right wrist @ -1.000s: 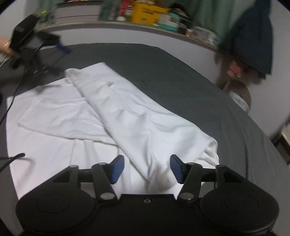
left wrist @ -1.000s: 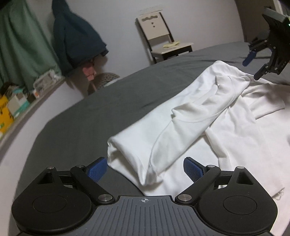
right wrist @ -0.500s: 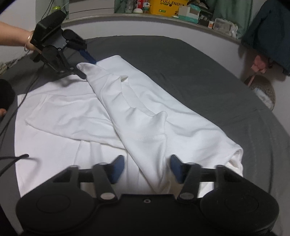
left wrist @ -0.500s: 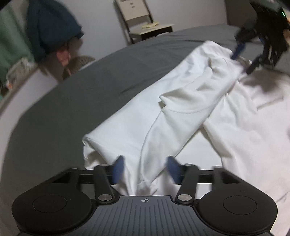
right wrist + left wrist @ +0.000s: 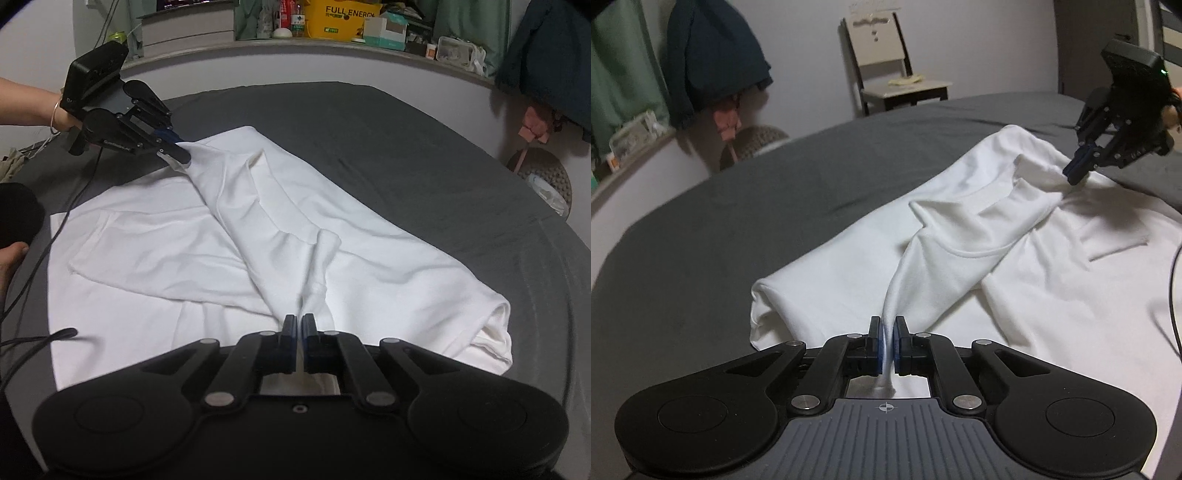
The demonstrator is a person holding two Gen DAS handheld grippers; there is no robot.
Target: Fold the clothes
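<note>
A white shirt (image 5: 960, 229) lies spread on the dark grey bed (image 5: 701, 221), with one side folded over into a long strip. In the left wrist view my left gripper (image 5: 885, 332) is shut on the near end of that strip. The right gripper (image 5: 1076, 171) pinches the far end at the upper right. In the right wrist view the white shirt (image 5: 258, 221) runs away from my right gripper (image 5: 299, 328), which is shut on the cloth. The left gripper (image 5: 180, 157), held by a hand (image 5: 55, 114), grips the opposite end. The strip is slightly raised between them.
A wooden chair (image 5: 886, 66) stands past the bed's far edge, with a dark blue jacket (image 5: 713, 62) and a woven basket (image 5: 753, 142) by the wall. A cluttered shelf (image 5: 343, 22) curves behind the bed. A black cable (image 5: 44, 240) trails over the left side.
Both grippers were open a second ago and are now shut on the white shirt's folded strip. The right one came down onto the far end, the left one closed on the near end.
</note>
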